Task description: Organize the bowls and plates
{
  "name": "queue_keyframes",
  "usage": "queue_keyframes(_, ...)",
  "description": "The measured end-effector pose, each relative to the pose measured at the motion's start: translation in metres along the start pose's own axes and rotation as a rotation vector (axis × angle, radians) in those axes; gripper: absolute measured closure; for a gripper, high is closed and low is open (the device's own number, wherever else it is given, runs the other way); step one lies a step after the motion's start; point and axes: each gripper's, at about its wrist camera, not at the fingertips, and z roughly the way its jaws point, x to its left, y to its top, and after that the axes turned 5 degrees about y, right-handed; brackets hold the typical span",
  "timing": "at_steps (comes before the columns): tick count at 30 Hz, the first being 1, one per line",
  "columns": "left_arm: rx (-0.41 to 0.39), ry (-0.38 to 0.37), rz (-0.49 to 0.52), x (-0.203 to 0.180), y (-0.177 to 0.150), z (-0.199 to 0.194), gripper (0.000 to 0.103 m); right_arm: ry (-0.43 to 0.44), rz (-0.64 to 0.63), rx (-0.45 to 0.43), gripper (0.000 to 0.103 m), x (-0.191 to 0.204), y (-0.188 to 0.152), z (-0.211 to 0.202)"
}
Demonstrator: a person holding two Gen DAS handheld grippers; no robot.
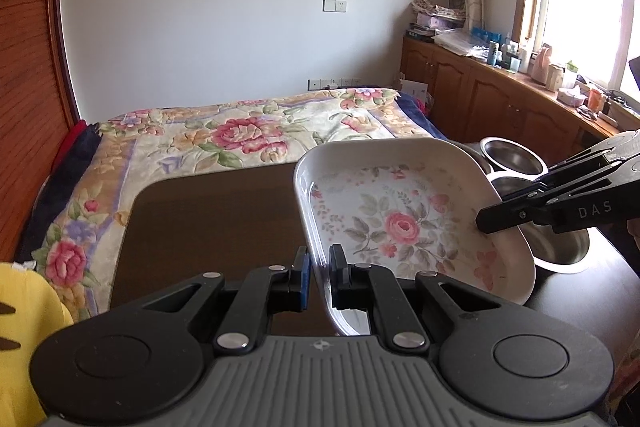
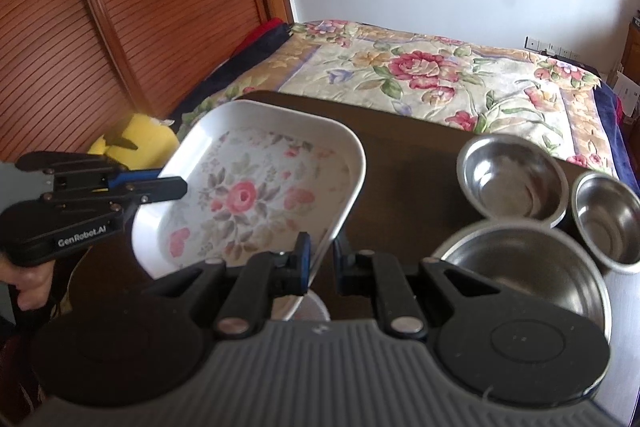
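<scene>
A white rectangular plate with a pink rose print (image 1: 400, 223) (image 2: 256, 195) hangs tilted above the dark table, held at two opposite edges. My left gripper (image 1: 320, 261) (image 2: 180, 183) is shut on its near-left rim. From the other side, my right gripper (image 2: 321, 253) (image 1: 486, 219) is shut on the opposite rim. Three steel bowls stand on the table to the right: a large one (image 2: 520, 267) (image 1: 560, 247), a medium one (image 2: 512, 183) (image 1: 514, 155) and a small one (image 2: 608, 219). The plate and the right gripper partly hide them in the left wrist view.
The dark brown table (image 1: 208, 219) (image 2: 408, 163) ends at a bed with a floral blanket (image 1: 240, 135) (image 2: 440, 75). A yellow plush toy (image 2: 136, 141) (image 1: 24, 327) lies at the left. Wooden cabinets (image 1: 500, 95) with clutter run along the right under a window.
</scene>
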Motion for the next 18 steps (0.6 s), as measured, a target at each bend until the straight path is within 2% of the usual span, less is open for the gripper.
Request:
queue_keyframes(8, 0.021, -0.02, -0.026, -0.013, -0.035, -0.018, 0.066, 0.019, 0.015, 0.008, 0.089, 0.006, -0.031, -0.011)
queue_keyframes(18, 0.032, -0.013, -0.044, -0.024, -0.062, -0.032, 0.066, 0.046, 0.056, 0.008, 0.089, 0.008, -0.065, -0.014)
